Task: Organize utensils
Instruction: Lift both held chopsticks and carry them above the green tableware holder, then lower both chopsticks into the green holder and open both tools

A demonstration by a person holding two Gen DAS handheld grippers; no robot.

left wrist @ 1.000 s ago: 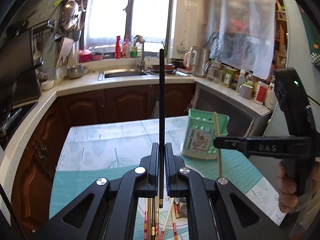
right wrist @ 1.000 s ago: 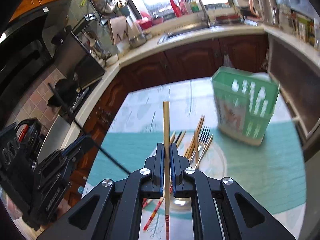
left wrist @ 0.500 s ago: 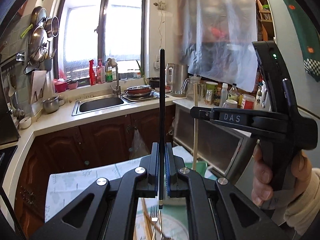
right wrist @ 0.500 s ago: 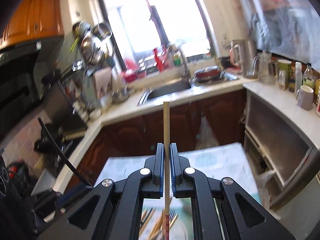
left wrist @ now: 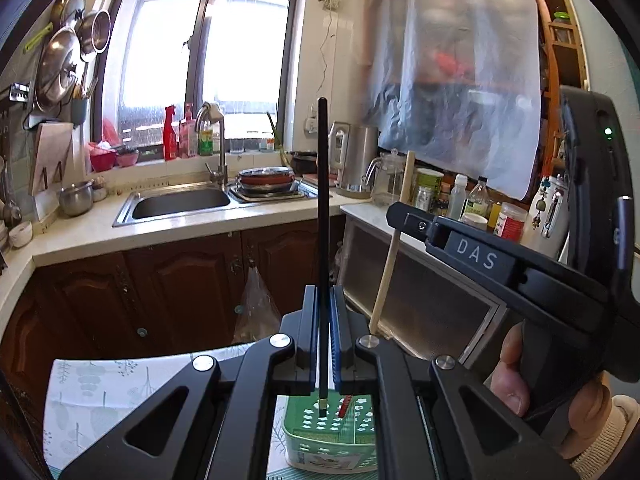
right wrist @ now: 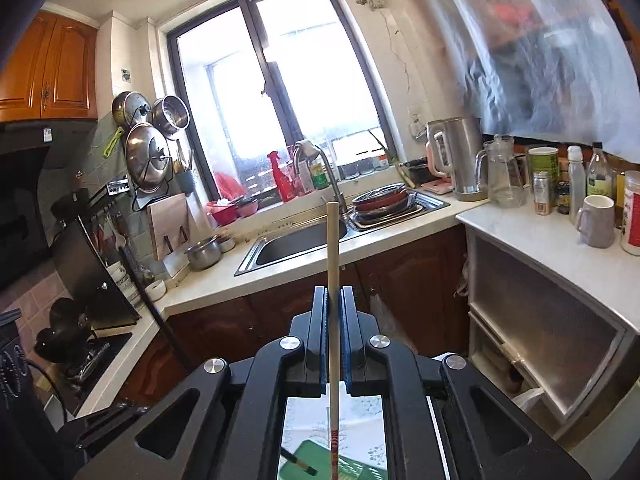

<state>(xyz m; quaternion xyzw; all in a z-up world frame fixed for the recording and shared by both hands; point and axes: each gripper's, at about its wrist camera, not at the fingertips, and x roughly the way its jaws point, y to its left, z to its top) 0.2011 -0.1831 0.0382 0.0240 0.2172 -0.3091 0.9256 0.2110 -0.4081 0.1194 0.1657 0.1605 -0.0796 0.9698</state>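
left hand-held gripper (left wrist: 323, 340): jaws pinched on black chopstick (left wrist: 322, 240); stick upright, gold-tipped low end hanging just over holder (left wrist: 332, 436)
right hand-held gripper (right wrist: 333, 340): jaws pinched on pale chopstick (right wrist: 332, 280); red-banded low end pointing down toward the holder's green top; in the left view the same stick runs through its jaws, tilted a little
hand (left wrist: 552, 384): wraps the right grip, cream cuff at wrist
holder: green, perforated top with white cut-outs, directly under both grippers; standing on bench (left wrist: 104, 392); in the right view the black tip shows over its green top
step: carry done, insertion stage; both sticks poised over holder, neither seated yet by the look of it
next move: judgement; lower each stick straight down into a slot, keep it vertical so the tip finds a hole and does not skid on the lid; let go only once the tip is in; two grippers close together, so one at a time is safer
risk: tilted pale stick may catch the rim
bench: leaf-print cloth, white and teal; only a corner visible
room, mid: dark wood cabinets (left wrist: 160, 288); plastic bag hanging on a door; steel-fronted unit at right
room, far: sink (left wrist: 180, 202) with tap; stacked pans on drainer; kettle (right wrist: 456, 156), glass jug, jars, mug on side counter; lids on wall rack; bright window (left wrist: 208, 60); plastic sheet over shelves at right
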